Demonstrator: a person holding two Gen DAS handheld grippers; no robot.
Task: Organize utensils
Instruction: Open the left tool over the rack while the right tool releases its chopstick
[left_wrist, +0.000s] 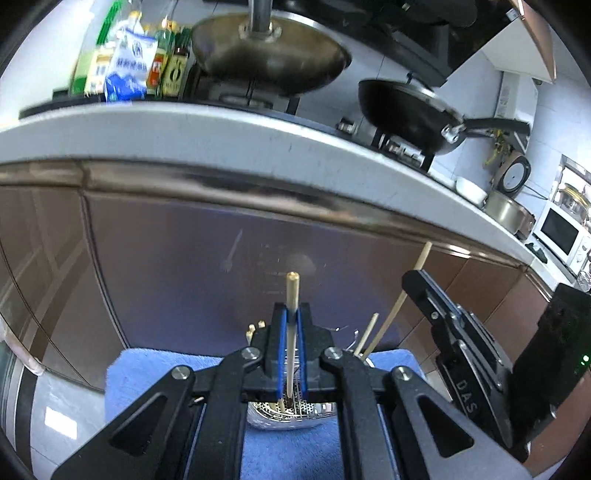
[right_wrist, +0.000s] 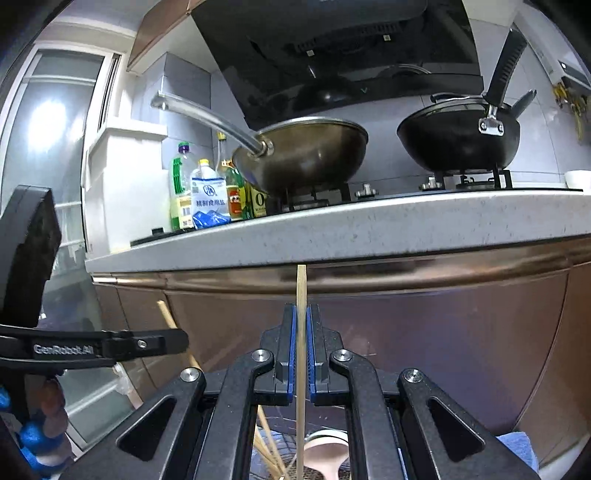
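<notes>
Below the bench (right_wrist: 369, 229) edge: each gripper holds one chopstick upright.
Left gripper (left_wrist: 291, 317) fingers pinch a chopstick (left_wrist: 292, 291); right gripper (right_wrist: 302, 314) fingers pinch another chopstick (right_wrist: 301, 288).

Perforated shiny metal utensil holder (left_wrist: 291, 413) mostly hidden behind left claw (left_wrist: 291, 321), blurred condiment bottles (left_wrist: 125, 62) on worktop (left_wrist: 221, 129), pale wooden chopstick (right_wrist: 301, 369) cut off at bottom edge

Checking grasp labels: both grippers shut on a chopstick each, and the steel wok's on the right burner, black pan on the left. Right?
Wrong on the burners. The right wrist view shows the steel wok on the left burner and the black pan on the right. The rest holds: left gripper and right gripper are each shut on a chopstick.
</notes>
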